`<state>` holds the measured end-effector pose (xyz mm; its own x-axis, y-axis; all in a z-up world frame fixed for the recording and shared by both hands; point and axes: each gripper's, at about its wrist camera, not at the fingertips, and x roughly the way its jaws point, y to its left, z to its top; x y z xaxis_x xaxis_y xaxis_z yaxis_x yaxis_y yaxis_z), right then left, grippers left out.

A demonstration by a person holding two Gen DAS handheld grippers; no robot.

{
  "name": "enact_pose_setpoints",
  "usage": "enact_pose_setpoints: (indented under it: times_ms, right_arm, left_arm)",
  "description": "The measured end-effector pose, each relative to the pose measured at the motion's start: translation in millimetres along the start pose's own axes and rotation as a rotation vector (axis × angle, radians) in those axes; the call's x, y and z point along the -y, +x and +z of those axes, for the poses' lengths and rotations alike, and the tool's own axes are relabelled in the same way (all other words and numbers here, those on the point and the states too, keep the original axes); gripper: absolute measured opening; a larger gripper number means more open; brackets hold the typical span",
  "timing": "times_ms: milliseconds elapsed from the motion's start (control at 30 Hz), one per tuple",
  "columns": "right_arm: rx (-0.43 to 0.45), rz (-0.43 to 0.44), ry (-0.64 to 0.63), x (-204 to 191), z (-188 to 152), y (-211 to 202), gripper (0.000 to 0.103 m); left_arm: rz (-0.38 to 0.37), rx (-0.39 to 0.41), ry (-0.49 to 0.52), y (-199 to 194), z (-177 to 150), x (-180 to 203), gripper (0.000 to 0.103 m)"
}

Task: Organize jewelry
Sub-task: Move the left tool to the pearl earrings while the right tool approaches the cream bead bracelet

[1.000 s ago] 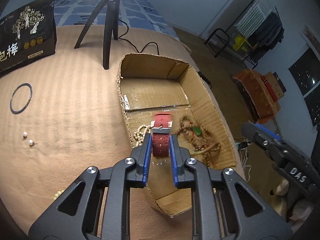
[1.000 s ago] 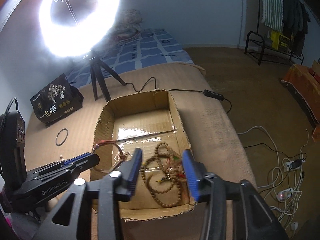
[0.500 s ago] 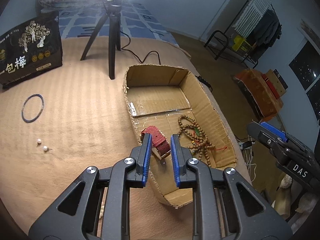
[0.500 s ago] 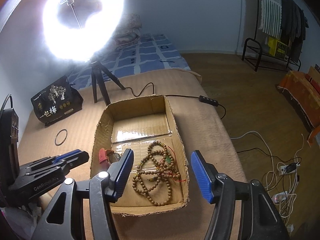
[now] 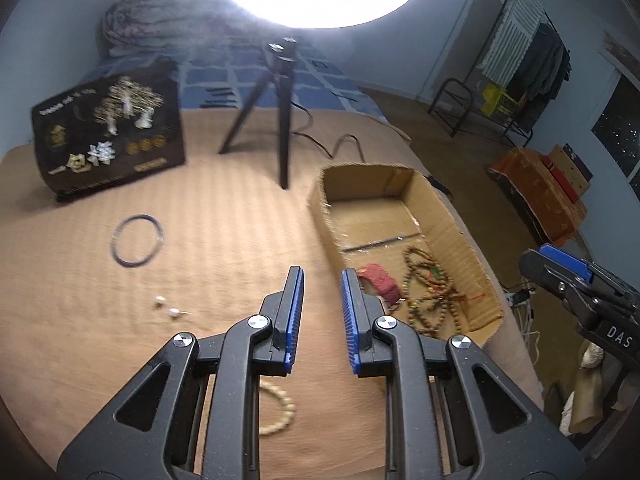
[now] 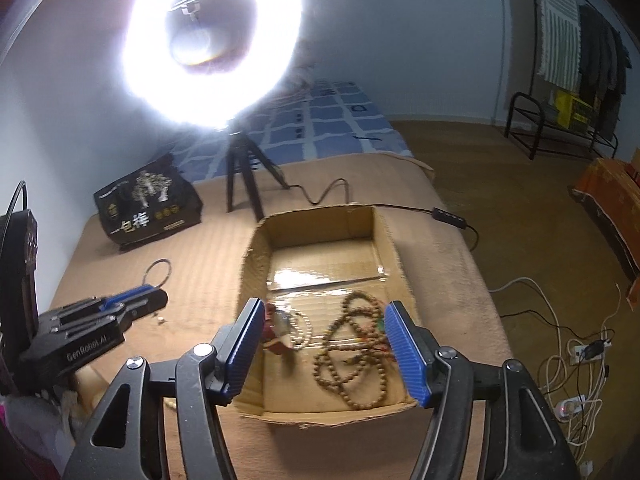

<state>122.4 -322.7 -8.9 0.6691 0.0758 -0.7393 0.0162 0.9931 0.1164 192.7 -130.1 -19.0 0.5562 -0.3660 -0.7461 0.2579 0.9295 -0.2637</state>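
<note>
A cardboard box (image 5: pixel 452 232) lies on the tan bedspread. Inside it are a red strap (image 5: pixel 380 280), a long brown bead string (image 5: pixel 432 292) and a pale bead bracelet (image 6: pixel 300 330). My left gripper (image 5: pixel 322 276) hangs over the bedspread just left of the box, narrowly open with nothing between its pads. Left of it lie a dark bangle (image 5: pixel 138 240) and two pearl earrings (image 5: pixel 166 306), and under its body a pale bead loop (image 5: pixel 280 412). My right gripper (image 6: pixel 325 312) hovers above the box's near end, jaws opening, nothing between them.
A ring light on a black tripod (image 5: pixel 282 120) stands behind the box, its cable (image 6: pixel 320 196) trailing across the bed. A black printed bag (image 5: pixel 108 132) sits at the back left. The bed's edge drops off right of the box, with cords and a power strip (image 6: pixel 576 400) on the floor.
The left gripper let go of the red strap, which now lies in the box, then drew back up and to the left. The right gripper's jaws widened and it rose.
</note>
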Motion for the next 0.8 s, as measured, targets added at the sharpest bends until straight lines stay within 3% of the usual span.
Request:
enact_pose_setpoints:
  times_ms: [300, 600, 700, 800]
  right_arm:
    - [-0.029, 0.075, -0.083, -46, -13, 11, 0.065]
    - [-0.158, 0.178, -0.202, -95, -36, 52, 0.065]
    - [-0.224, 0.229, -0.217, -105, -46, 68, 0.055]
    - [-0.276, 0.254, -0.242, -118, -59, 86, 0.052]
  left_arm:
    - [0.063, -0.006, -0.043, -12, -5, -65, 0.018]
    - [0.081, -0.045, -0.113, -5, -13, -123, 0.018]
    - [0.072, -0.064, -0.14, 4, -15, -137, 0.018]
    - [0.07, -0.087, -0.141, 14, -18, -143, 0.018]
